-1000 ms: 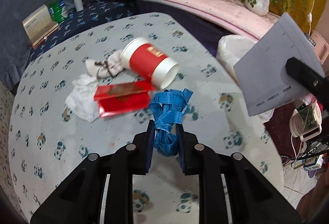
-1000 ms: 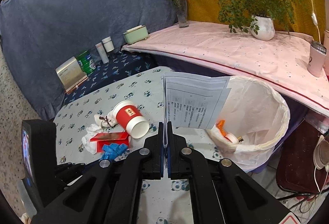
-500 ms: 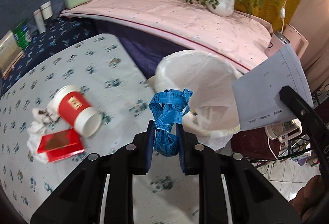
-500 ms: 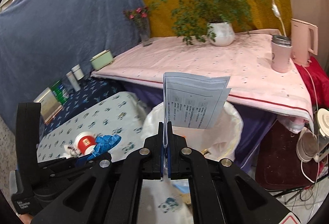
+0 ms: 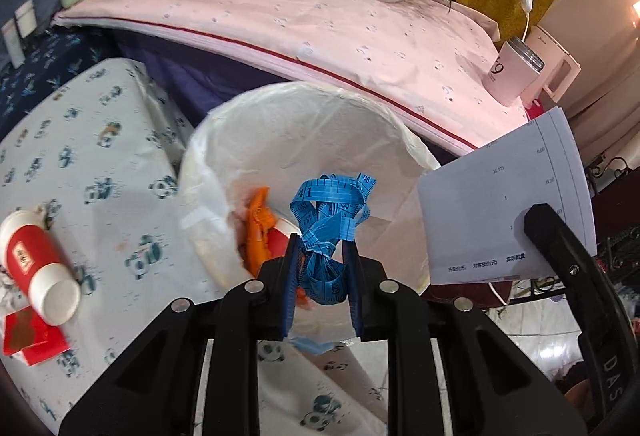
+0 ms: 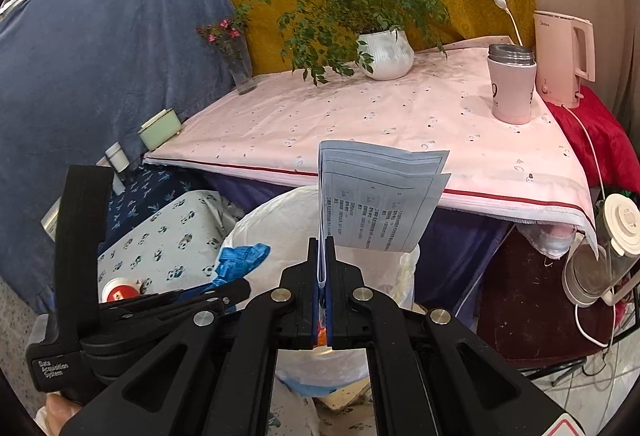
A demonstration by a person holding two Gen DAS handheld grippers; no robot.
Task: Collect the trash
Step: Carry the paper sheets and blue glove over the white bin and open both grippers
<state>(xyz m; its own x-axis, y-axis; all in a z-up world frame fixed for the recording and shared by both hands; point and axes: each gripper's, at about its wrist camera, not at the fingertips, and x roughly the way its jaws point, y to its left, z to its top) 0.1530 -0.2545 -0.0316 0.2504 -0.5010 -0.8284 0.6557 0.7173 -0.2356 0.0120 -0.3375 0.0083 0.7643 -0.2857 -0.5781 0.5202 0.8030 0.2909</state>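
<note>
Left wrist view: my left gripper (image 5: 322, 250) is clamped on a crumpled blue paper measuring tape (image 5: 330, 220), jaws only partly apart w/ the tape wedged between, held over the white plastic-lined trash bin (image 5: 224, 139). Orange scrap (image 5: 256, 232) lies inside the bin. Red-and-white paper cup (image 5: 38, 260) lies on its side on the panda-print cloth, left of the bin.

Right wrist view: my right gripper (image 6: 322, 256) is fully closed on a folded white printed paper sheet (image 6: 376, 199), upright above the bin (image 6: 256, 232); tape (image 6: 240, 260) at bin's left rim.
</note>
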